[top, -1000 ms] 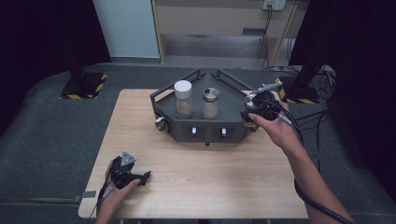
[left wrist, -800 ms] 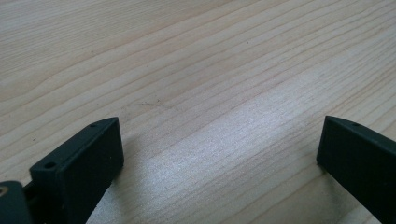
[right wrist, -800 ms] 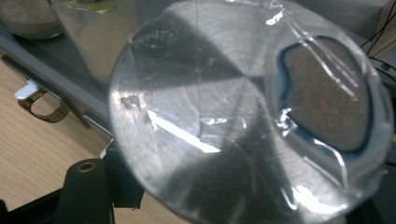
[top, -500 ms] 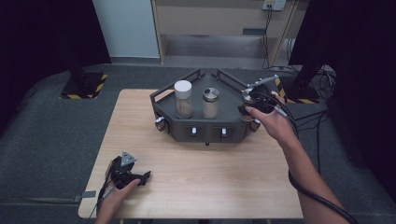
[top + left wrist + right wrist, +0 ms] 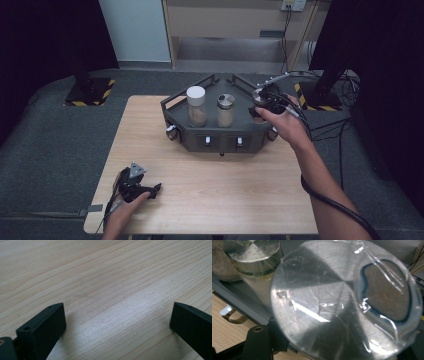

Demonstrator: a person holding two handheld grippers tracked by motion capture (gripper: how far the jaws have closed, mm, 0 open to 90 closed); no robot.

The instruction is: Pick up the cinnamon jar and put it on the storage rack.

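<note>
The right gripper [image 5: 260, 98] is clamped on a metal-lidded jar [image 5: 342, 302] over the right end of the dark tray [image 5: 200, 137], beside two other jars [image 5: 196, 106]. Tipped by the bent wrist, the jar could slip or knock its neighbour. The left gripper [image 5: 137, 185] rests on the table [image 5: 112, 277] near the front-left corner, jaws wide and empty, forearm low.

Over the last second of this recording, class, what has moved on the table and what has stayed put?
The right gripper, shut on a metal-lidded jar, has slid left along the dark tray toward the two jars standing in it. The white-lidded jar and the silver-lidded jar have not shifted. The left gripper stays resting on the wooden table, jaws open and empty.
</note>
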